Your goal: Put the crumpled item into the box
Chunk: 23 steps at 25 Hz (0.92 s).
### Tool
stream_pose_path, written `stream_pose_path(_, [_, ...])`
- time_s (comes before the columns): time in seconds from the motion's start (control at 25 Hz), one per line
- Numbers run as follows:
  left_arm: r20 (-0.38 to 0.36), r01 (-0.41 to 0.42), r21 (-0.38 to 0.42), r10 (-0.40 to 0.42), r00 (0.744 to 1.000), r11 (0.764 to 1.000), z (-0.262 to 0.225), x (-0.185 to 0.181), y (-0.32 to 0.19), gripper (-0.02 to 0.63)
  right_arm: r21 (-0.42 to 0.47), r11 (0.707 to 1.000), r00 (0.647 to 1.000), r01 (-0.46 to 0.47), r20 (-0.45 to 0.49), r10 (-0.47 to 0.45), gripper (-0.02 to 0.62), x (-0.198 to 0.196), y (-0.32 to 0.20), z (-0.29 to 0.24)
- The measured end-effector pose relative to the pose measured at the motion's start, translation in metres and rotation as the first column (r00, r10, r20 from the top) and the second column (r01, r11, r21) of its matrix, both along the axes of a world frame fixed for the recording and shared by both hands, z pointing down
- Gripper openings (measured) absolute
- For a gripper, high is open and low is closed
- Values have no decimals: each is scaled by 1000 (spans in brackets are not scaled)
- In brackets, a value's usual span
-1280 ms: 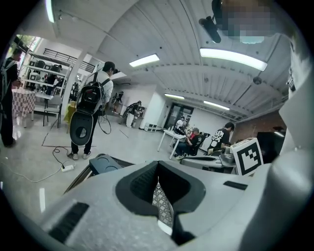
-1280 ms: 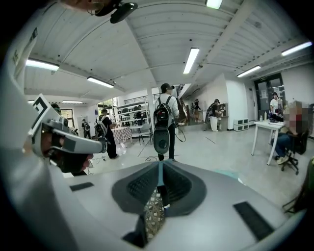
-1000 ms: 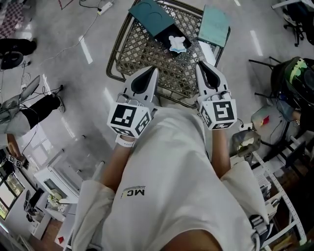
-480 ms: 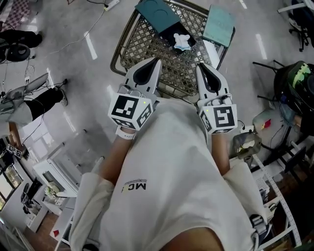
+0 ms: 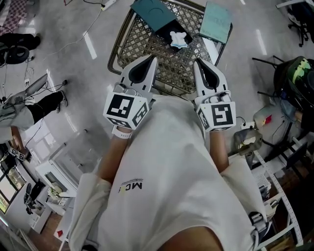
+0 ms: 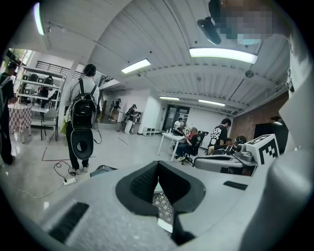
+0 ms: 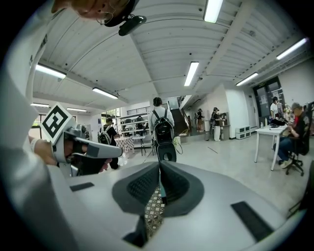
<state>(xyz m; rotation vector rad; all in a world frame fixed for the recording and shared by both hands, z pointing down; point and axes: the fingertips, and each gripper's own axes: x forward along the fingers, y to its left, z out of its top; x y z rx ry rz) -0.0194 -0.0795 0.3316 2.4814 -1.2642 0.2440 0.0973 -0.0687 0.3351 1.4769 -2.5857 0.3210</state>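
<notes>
A white crumpled item (image 5: 177,39) lies on the black open part of a box (image 5: 167,30) that sits on a wicker table (image 5: 128,45). A teal lid (image 5: 153,12) adjoins the black part, and a second teal piece (image 5: 216,22) lies to the right. My left gripper (image 5: 152,60) and right gripper (image 5: 198,62) are held close to the person's chest, over the table's near edge, well short of the item. Both are shut with nothing between the jaws, as the left gripper (image 6: 158,164) and right gripper (image 7: 160,164) show in their own views.
A cable and power strip (image 5: 104,5) run over the floor at the upper left. A chair with a dark bag (image 5: 294,78) stands right, and shelving (image 5: 54,176) lower left. A person with a backpack (image 6: 82,117) stands ahead, and others sit at a white table (image 6: 172,139).
The two grippers stay shut and close to the chest. The left one has drifted slightly left and down, and the head view has shifted a little.
</notes>
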Motion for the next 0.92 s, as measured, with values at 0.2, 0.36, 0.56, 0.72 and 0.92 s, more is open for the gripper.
stream_pose_path(0.2, [2, -1, -5, 1, 1000, 1000, 3, 1, 3, 25, -3, 1000, 1000, -1, 1, 1, 25, 3, 1, 3])
stream_pose_path(0.36, [8, -1, -12, 2, 1000, 1000, 5, 1, 6, 25, -10, 1000, 1000, -3, -4, 3, 23, 4, 2, 8])
stream_pose_path(0.56, [10, -4, 6, 4, 1000, 1000, 2, 4, 6, 25, -18, 1000, 1000, -15, -9, 15, 20, 8, 3, 13])
stream_pose_path(0.72, [10, -13, 14, 12, 1000, 1000, -2, 6, 6, 25, -1, 1000, 1000, -15, -8, 15, 20, 9, 3, 8])
stream_pose_path(0.92, [10, -18, 25, 18, 1000, 1000, -6, 5, 8, 25, 19, 1000, 999, 18, 34, -19, 18, 4, 4, 4])
